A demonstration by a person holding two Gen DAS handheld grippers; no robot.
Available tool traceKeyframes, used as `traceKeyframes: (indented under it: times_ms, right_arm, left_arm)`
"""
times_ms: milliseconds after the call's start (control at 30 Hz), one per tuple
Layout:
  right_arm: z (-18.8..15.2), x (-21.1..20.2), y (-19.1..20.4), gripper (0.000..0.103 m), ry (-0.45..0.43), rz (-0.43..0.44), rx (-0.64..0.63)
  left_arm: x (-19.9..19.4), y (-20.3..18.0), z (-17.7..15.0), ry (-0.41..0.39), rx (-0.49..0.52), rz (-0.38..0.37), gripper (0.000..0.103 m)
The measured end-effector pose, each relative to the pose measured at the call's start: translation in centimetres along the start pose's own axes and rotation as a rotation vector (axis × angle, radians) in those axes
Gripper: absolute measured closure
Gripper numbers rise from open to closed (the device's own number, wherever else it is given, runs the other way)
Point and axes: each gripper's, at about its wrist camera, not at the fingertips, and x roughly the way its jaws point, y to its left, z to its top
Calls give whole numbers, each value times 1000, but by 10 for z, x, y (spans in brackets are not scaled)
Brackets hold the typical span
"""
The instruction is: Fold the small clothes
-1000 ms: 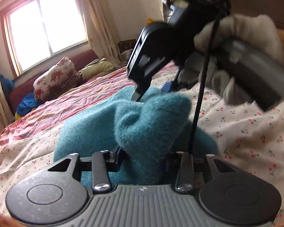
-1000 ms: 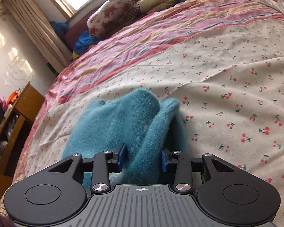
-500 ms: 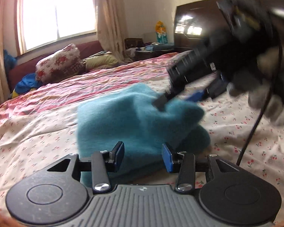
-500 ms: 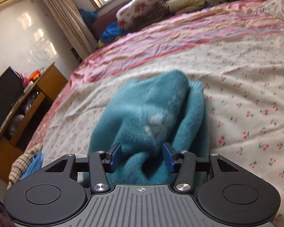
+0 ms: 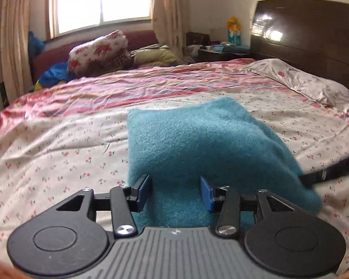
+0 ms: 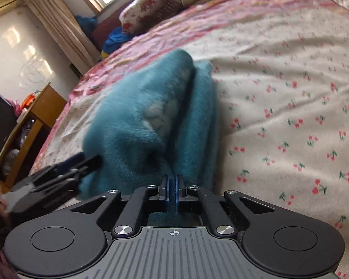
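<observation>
A fuzzy teal garment lies bunched on the cherry-print bedsheet, with one fold raised over a flat layer. My left gripper is at its near edge. The blue pads stand apart with flat cloth showing between them and do not press on it. In the right wrist view the same garment is doubled into a long fold. My right gripper is closing, its pads nearly together with a thin edge of the teal cloth pinched between them. The left gripper shows blurred at the garment's left side.
A pale pillow and a dark headboard stand at the far right. A floral bundle and piled bedding lie under the window. A wooden desk stands beside the bed on the left. A pink striped cover spans the far bed.
The right gripper's jaws went from wide apart to nearly together on the cloth edge. That gripper and its gloved hand left the left wrist view. The left gripper rolled level and shifted sideways.
</observation>
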Motion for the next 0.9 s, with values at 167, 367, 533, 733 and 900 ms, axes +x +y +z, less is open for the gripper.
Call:
traceKeyframes:
  times_ms: [167,367,533,733,900]
  right_arm:
    - [34,5,11,52,-70,24,14]
    - [52,63,8,42,-9,7,108]
    - [46,51,12,76,-79,44,95]
    - [51,13,-9,80,-139,53,89]
    - [40,45,-39,82,-99,-21,133]
  left_arm:
    - [-2,1,-2,-7,-7,-17,53]
    - [-3,1,0,-3,-4,-11,53]
    - [-9,5,7,-5,-17,-22,53]
    - [-22,4,32,-101,-48,-49,51]
    - [13,-3,20,-12,-40,-16,46]
